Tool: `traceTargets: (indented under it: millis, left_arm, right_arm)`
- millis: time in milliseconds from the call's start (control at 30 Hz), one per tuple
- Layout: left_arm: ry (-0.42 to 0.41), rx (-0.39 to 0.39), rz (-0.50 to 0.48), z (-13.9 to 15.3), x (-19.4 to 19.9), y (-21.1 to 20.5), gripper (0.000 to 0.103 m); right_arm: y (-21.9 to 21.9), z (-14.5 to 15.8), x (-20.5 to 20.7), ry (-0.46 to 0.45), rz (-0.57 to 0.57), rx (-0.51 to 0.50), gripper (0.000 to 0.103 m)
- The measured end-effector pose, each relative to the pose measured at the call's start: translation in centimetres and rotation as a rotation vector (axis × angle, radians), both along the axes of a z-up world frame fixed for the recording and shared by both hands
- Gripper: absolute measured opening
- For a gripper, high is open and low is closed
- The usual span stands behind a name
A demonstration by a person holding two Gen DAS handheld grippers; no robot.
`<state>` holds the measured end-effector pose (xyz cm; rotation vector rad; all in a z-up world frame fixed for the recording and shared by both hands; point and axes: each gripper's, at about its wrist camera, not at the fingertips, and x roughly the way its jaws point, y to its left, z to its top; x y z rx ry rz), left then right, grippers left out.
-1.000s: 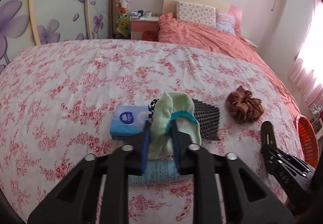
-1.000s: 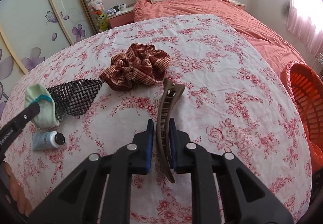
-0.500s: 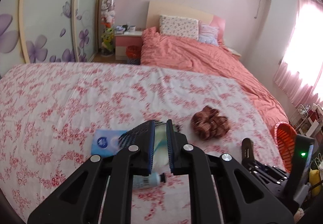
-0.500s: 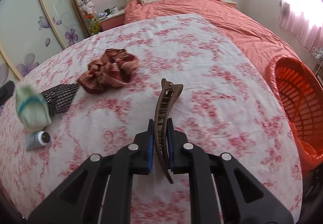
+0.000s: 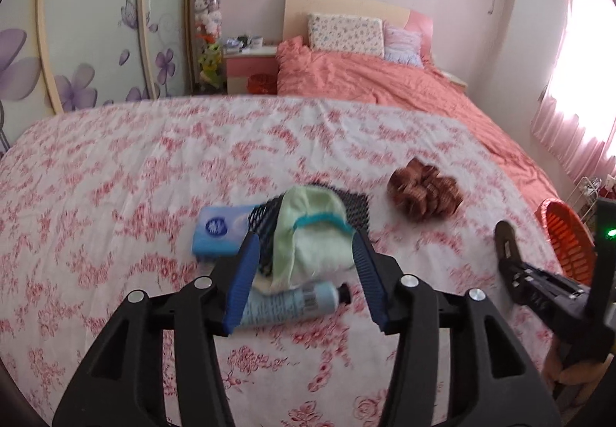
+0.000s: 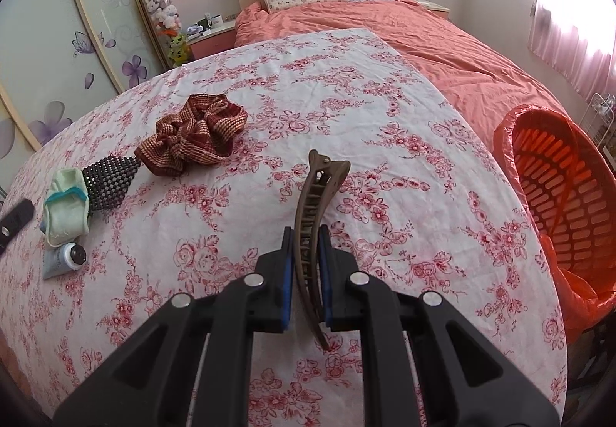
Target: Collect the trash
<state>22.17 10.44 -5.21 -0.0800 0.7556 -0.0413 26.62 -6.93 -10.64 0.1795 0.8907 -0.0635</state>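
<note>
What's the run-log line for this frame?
left gripper: open, around green sock | right gripper: shut on hair clip | orange basket: right

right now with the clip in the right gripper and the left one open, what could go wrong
The right gripper pinches the hair clip only across its lower half, so the clip could pivot or slip before reaching the orange basket. The open left gripper straddles the green sock atop the tube, and may snag both.

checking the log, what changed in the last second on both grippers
The left gripper was shut on the green sock and has opened, letting it go; the sock lies on the pile again, over the mesh piece and tube. The right gripper stays shut on the brown hair clip and has shifted toward the orange basket. The scrunchie and tissue pack have not moved.
</note>
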Motion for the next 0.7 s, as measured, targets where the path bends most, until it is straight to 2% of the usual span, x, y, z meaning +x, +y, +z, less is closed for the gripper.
traceTargets:
  millis: [400, 433, 500, 567, 700]
  left_arm:
    - [0.091, -0.012, 0.051, -2.5, 2.5, 0.5, 0.05]
    - [0.092, -0.016, 0.056, -2.5, 2.7, 0.6, 0.047]
    - [0.088, -0.035, 0.053, -2.5, 2.7, 0.8, 0.024]
    - [0.087, -0.086, 0.044, -2.3, 2.7, 1.4, 0.013]
    - [0.051, -0.124, 0.03, -1.2, 2.1, 2.1, 0.008]
  right_arm:
    - [0.2, 0.0, -0.1, 0.003, 0.005, -0.004, 0.014]
    - [0.2, 0.0, -0.1, 0.003, 0.006, -0.004, 0.014]
    - [0.2, 0.0, 0.0, 0.003, 0.005, -0.004, 0.014]
    - [0.1, 0.0, 0.0, 0.003, 0.005, -0.002, 0.015]
    - [0.1, 0.1, 0.1, 0.003, 0.006, 0.0, 0.015]
